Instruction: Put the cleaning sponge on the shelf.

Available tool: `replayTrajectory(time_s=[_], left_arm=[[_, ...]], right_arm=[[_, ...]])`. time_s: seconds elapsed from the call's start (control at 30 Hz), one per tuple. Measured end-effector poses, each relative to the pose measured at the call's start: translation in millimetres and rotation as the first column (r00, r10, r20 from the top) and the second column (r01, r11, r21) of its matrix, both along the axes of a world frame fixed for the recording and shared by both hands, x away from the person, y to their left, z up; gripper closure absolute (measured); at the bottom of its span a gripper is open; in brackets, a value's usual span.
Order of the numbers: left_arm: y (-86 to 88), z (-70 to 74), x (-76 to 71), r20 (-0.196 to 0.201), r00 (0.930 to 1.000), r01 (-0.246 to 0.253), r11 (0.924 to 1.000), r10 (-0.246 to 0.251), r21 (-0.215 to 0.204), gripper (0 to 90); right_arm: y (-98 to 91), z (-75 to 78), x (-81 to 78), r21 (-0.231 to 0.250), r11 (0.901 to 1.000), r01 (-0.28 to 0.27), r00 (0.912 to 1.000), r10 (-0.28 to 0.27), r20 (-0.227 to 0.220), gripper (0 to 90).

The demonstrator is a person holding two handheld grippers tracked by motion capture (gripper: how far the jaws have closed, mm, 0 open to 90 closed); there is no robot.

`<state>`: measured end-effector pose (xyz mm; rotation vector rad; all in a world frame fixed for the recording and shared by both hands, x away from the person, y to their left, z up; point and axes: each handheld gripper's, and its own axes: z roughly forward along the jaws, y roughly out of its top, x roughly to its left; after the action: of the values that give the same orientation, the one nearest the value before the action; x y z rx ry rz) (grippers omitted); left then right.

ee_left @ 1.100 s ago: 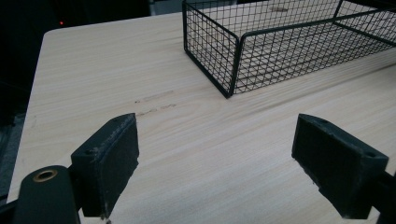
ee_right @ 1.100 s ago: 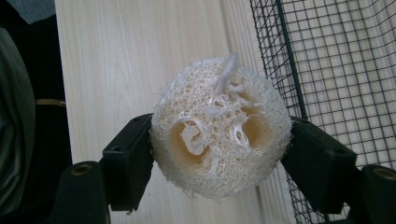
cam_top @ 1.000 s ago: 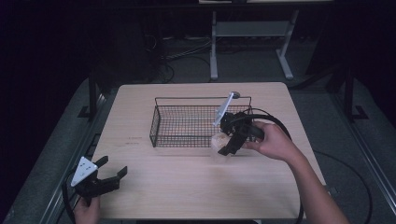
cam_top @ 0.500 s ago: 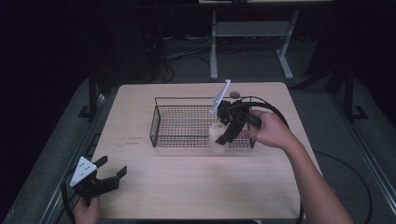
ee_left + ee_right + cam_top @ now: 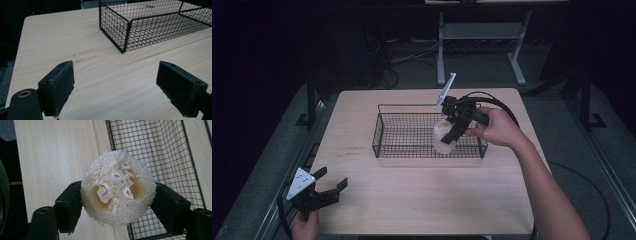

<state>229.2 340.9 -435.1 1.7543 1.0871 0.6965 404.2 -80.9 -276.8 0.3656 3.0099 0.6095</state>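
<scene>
Holding: the right gripper (image 5: 447, 136) is clamped on a pale loofah sponge (image 5: 444, 137), one jaw pressed into each side of it.
Sponge up close: in the right gripper view the loofah sponge (image 5: 117, 198) is a round, fibrous slice with holes through its middle (cut face turned to the camera), squeezed between the two black pads.
Where the sponge is: in the high view it hangs at the right end of the wire basket (image 5: 384, 131), against the basket's near wall; whether it rests on the mesh floor I cannot tell.
Right hand: the person's right hand (image 5: 494, 127) grips the handle from the right side of the bench (image 5: 422, 200), with the forearm coming in from the lower right.
Basket: black wire, rectangular, open on top, standing on the far half of the bench.
Left gripper: the left gripper (image 5: 332, 187) sits at the near left corner of the bench, jaws spread wide with only bare wood between them.
Left gripper view: the basket's corner (image 5: 125, 32) lies well ahead of the parted pads (image 5: 58, 86).
</scene>
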Motion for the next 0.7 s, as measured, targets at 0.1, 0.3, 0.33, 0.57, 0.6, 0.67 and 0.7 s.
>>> replayTrajectory(time_s=[0.1, 0.3, 0.33, 0.57, 0.6, 0.67, 0.7], left_arm=[[0.4, 0.0, 0.3, 0.0, 1.0, 0.001, 1.0, -0.001, 0.002, 14.1], [1.0, 0.1, 0.2, -0.001, 1.0, 0.001, 1.0, -0.001, 0.0, 14.1], [1.0, 0.2, 0.2, -0.001, 1.0, 0.001, 1.0, -0.001, 0.0, 14.1], [1.1, 0.3, 0.2, 0.001, 1.0, 0.002, 1.0, -0.002, -0.001, 14.1], [1.0, 0.3, 0.3, 0.0, 1.0, 0.002, 1.0, -0.002, -0.002, 14.1], [0.9, 0.2, 0.5, -0.001, 1.0, 0.002, 1.0, -0.002, -0.001, 14.1], [0.8, 0.3, 0.4, 0.0, 1.0, 0.002, 1.0, -0.002, -0.001, 14.1]], right_arm=[[0.1, 0.6, 6.6, 0.004, 0.9999, 0.01, 0.9999, -0.01, -0.005, 27.5], [-0.1, -0.8, 19.9, -0.004, 0.9995, 0.032, 0.9994, -0.032, -0.012, 27.5], [0.1, -1.3, 22.0, -0.004, 0.9994, 0.035, 0.9993, -0.035, -0.015, 27.5], [-0.8, -5.4, 38.2, -0.004, 0.9977, 0.068, 0.9972, -0.068, -0.033, 27.5], [-1.1, -6.2, 40.4, -0.005, 0.9973, 0.073, 0.9968, -0.073, -0.033, 27.5], [-1.7, -8.1, 44.3, -0.01, 0.9965, 0.082, 0.996, -0.083, -0.035, 27.5], [-1.8, -8.9, 46.0, -0.017, 0.9965, 0.082, 0.9962, -0.082, -0.03, 27.5]])
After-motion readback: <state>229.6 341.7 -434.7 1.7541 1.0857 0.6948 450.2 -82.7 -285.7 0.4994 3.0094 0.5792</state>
